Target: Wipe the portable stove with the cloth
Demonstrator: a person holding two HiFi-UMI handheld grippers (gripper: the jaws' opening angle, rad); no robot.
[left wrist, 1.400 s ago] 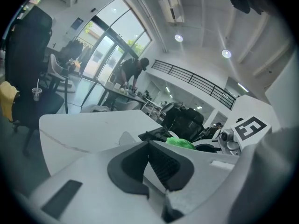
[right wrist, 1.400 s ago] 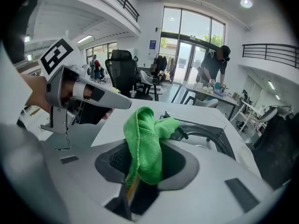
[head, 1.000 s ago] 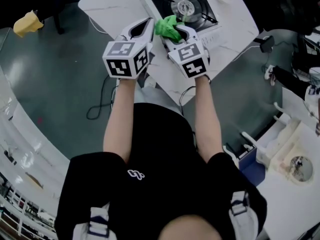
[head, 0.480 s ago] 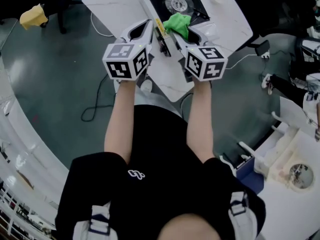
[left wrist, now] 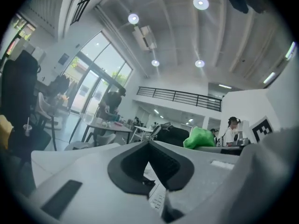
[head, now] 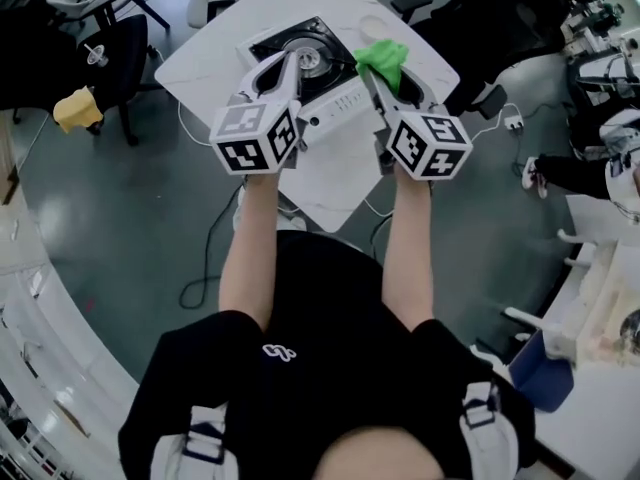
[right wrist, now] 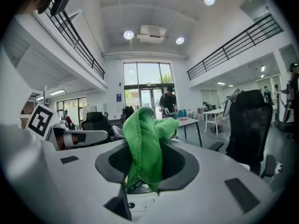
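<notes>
The portable stove (head: 333,109) lies on a white table (head: 300,183), its black burner top partly hidden behind my left gripper (head: 289,58). The left jaws are closed tip to tip with nothing between them (left wrist: 148,143). My right gripper (head: 376,70) is shut on a bunched green cloth (head: 383,56), held over the stove's right corner. In the right gripper view the cloth (right wrist: 145,143) hangs out of the jaws and hides the tips. Both gripper views look level across the room. The cloth (left wrist: 201,138) also shows at the right of the left gripper view.
A black chair with a yellow rag (head: 76,108) stands left of the table. Cables (head: 205,258) trail over the floor beside the table. A white counter (head: 600,288) runs along the right. Office desks, chairs and people fill the room in the gripper views.
The right gripper carried the green cloth from the stove's front edge across its top to the right corner. The grippers have moved apart, and the head view has shifted.
</notes>
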